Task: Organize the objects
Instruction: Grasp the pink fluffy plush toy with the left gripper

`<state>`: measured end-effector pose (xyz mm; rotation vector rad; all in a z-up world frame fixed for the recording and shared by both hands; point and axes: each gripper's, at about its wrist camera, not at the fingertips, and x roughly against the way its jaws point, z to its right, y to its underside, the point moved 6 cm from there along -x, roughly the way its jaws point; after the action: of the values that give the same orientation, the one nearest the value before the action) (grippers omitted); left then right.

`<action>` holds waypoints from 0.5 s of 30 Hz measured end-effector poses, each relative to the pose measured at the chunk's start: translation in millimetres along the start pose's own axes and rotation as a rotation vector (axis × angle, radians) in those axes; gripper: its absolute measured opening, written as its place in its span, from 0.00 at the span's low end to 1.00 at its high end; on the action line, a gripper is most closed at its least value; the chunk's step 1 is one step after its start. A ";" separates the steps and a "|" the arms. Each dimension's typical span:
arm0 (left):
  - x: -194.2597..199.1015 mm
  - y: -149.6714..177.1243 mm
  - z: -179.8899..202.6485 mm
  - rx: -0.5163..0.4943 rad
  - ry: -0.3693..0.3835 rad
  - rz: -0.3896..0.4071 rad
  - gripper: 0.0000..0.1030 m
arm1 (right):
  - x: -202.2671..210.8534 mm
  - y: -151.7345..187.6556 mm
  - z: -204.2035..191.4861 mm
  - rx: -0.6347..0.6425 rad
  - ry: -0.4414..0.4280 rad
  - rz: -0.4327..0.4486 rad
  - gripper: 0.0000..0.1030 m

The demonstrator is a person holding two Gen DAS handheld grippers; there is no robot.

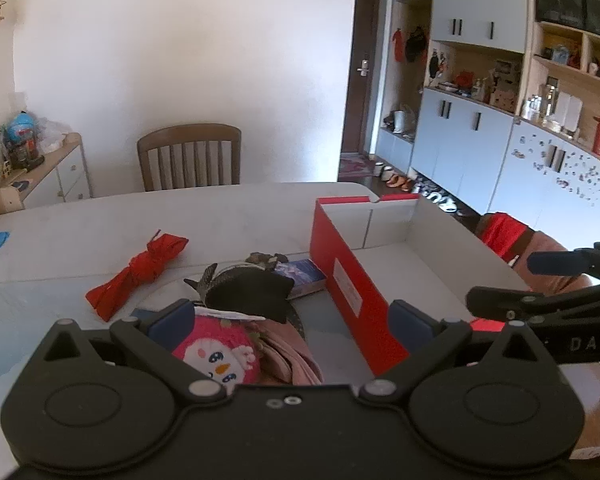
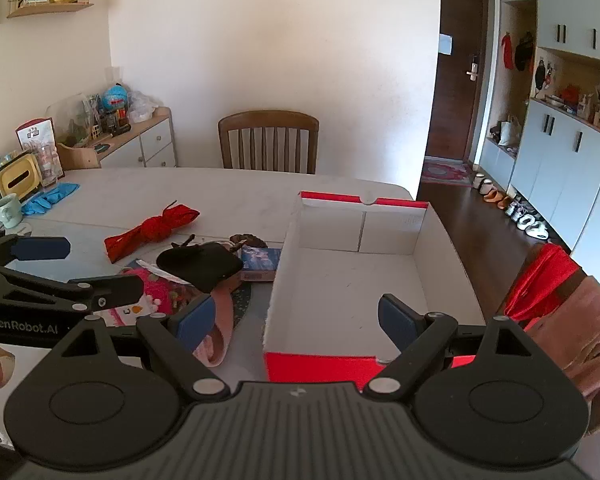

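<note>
Both grippers tilt downward over the pale desk (image 2: pixel 228 188), fingers released wide and empty. The left gripper (image 1: pixel 292 320) hovers above a pink knitted hat with a snowman face (image 1: pixel 216 354) and a black fabric piece (image 1: pixel 252 292). The right gripper (image 2: pixel 294 316) hangs over the near end of the open red-and-white cardboard box (image 2: pixel 352 272). Farther off lies a knotted red cloth (image 2: pixel 152 232), left of the box.

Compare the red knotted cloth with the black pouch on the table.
The red knotted cloth is long, tied at its middle and lies alone on bare table; the black pouch is rounded, unknotted and sits atop the pile beside the red box. Both are soft and lie outside the box.
</note>
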<state>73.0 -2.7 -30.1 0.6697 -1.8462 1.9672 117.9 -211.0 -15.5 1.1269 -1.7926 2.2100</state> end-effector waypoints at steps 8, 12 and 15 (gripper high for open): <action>-35.5 2.0 -10.2 0.043 -0.125 -0.064 0.99 | -25.1 -1.0 46.1 -0.060 0.055 -0.080 0.86; -50.9 8.2 -21.2 0.075 -0.158 -0.094 0.99 | -37.2 0.0 66.5 -0.076 0.070 -0.113 0.86; -58.9 12.2 -27.3 0.087 -0.170 -0.105 0.99 | -46.6 0.3 80.1 -0.085 0.079 -0.137 0.86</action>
<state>112.0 27.0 -74.4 0.9673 -1.7868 1.9854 190.3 -263.7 -39.2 1.0944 -1.7067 2.0518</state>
